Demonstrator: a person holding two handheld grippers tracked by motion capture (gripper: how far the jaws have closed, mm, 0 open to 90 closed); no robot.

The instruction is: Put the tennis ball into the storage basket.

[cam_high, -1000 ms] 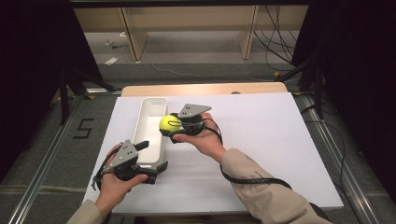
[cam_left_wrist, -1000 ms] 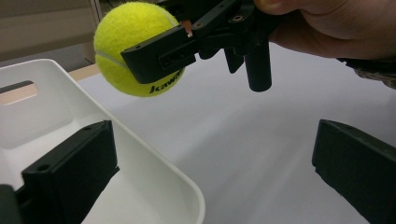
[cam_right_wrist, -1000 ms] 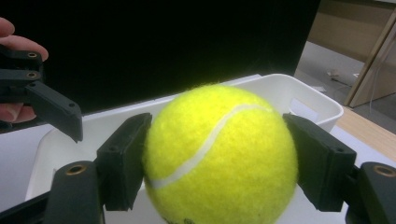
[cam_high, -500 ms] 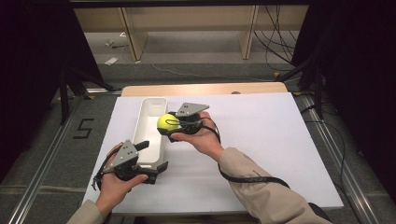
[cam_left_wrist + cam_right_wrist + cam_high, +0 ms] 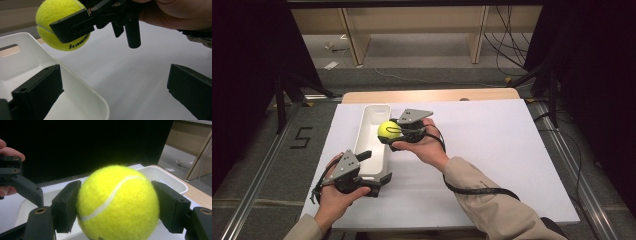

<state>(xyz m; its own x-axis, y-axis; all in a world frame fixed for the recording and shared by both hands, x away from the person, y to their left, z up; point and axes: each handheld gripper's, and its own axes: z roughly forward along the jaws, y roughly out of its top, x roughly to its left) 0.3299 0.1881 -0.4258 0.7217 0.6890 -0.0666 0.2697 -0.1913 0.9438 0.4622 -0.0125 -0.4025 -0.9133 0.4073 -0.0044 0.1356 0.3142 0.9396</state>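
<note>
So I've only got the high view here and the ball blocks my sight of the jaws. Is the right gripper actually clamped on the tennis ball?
Observer: Yes. In the right gripper view the right gripper has both jaws pressed against the sides of the tennis ball.
Operator: And is the ball inside the white bin yet?
Observer: No. The left gripper view shows the ball in the air above the rim of the white bin, not touching it.
Operator: What is the left gripper doing at the bin?
Observer: The left gripper is open, and straddles the bin's wall: one jaw inside the bin, the other outside over the white tabletop.
</note>
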